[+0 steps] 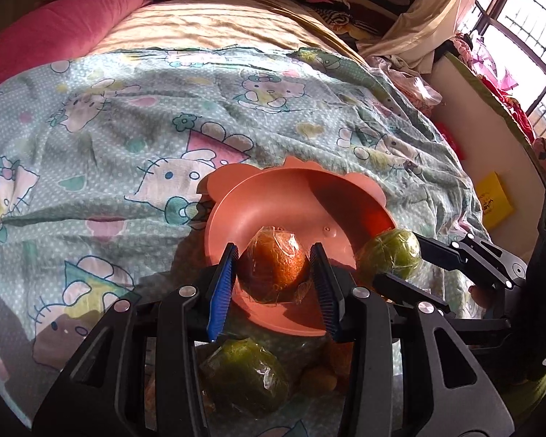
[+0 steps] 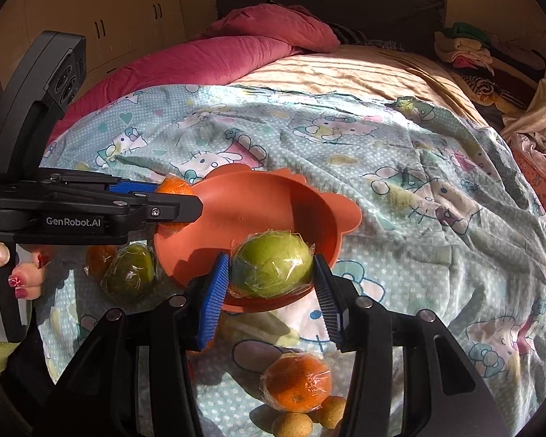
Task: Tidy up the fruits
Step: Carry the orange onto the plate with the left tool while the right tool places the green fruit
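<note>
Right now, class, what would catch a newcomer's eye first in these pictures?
The left gripper clamps a wrapped orange fruit over the salmon-pink bowl. The right gripper holds a wrapped green fruit at the bowl's near rim. Both hover above a cartoon-cat bedsheet.

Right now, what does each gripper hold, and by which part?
Left gripper: wrapped orange, pinched across its sides. Right gripper: wrapped green fruit, also across its sides.

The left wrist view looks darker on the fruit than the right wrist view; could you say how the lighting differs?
Left wrist view: window blown out, orange fruit in shade, glare on its wrap. Right wrist view: sunlit green fruit, hard shadow in the bowl.
</note>
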`<state>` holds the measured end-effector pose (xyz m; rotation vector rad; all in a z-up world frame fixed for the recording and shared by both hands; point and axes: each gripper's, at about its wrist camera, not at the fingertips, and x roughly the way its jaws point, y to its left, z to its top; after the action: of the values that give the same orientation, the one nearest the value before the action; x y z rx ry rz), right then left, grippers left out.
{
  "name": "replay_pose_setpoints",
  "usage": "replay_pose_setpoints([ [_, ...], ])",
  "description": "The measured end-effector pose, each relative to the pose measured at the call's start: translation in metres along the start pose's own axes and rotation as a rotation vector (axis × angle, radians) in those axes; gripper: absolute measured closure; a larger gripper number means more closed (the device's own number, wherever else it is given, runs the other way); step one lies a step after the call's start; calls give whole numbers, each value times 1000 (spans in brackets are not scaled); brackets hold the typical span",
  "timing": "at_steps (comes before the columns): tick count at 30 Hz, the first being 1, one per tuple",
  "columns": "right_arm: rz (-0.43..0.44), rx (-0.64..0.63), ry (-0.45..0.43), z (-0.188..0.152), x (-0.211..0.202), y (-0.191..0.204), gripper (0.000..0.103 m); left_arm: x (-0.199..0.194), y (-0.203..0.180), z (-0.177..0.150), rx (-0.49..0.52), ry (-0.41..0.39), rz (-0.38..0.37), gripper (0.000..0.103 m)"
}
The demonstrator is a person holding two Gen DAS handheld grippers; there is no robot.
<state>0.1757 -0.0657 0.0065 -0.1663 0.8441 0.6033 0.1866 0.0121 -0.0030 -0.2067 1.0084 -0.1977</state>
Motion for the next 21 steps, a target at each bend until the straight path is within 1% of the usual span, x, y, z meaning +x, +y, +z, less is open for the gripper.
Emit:
replay_pose_setpoints([
  [5, -17, -22, 22, -2, 6, 1, 57, 8, 2, -1, -5, 7, 1, 70],
  [15, -18, -26, 30, 0, 10, 3, 57, 16, 3, -3, 4, 13, 3, 70],
  [17, -14, -24, 30, 1, 10, 3, 56, 17, 5, -3, 0, 12, 0, 68],
  [18, -17, -25, 32, 1, 11, 3, 54, 17, 5, -3, -1, 10, 2, 65],
  [21, -21, -26, 30, 2, 12, 5, 54, 16, 5, -2, 0, 5, -1, 64],
])
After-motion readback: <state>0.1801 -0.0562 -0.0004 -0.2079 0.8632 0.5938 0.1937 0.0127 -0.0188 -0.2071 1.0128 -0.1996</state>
